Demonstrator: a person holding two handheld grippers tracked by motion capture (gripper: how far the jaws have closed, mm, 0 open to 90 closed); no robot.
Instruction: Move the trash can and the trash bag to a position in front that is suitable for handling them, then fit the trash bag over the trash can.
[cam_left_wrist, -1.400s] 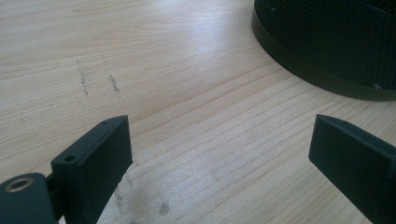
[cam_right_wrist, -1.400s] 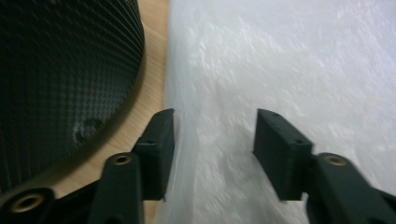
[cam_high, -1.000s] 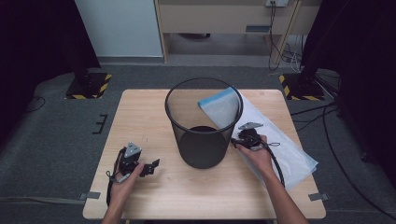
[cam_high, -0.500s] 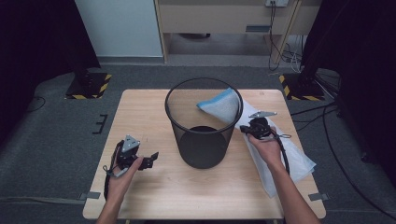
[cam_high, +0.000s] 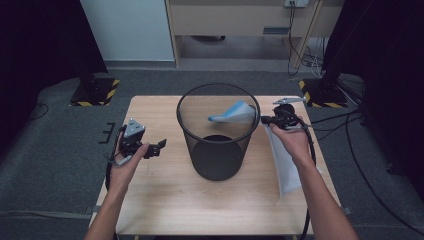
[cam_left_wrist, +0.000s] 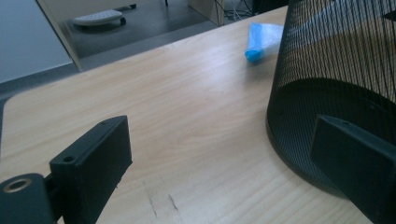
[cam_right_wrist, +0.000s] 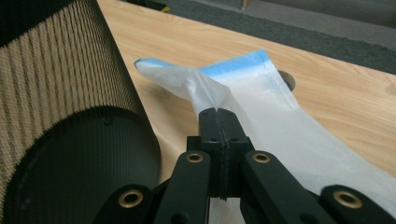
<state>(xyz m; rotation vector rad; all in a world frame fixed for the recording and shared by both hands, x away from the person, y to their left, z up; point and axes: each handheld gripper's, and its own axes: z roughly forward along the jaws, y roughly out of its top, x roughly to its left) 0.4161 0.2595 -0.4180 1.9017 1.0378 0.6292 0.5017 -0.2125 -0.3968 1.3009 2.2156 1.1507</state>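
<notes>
Your right gripper clenched on clear bin liner, pinching film just below blue-banded mouth. Liner drapes from jaws down toward right edge of table, blue end beside rim of mesh wastebasket at table centre. Film looks light, limp, slippery: likely to bunch and cling. Best hold at blue hem. Your left gripper released, jaws wide, nothing between, near left edge.
</notes>
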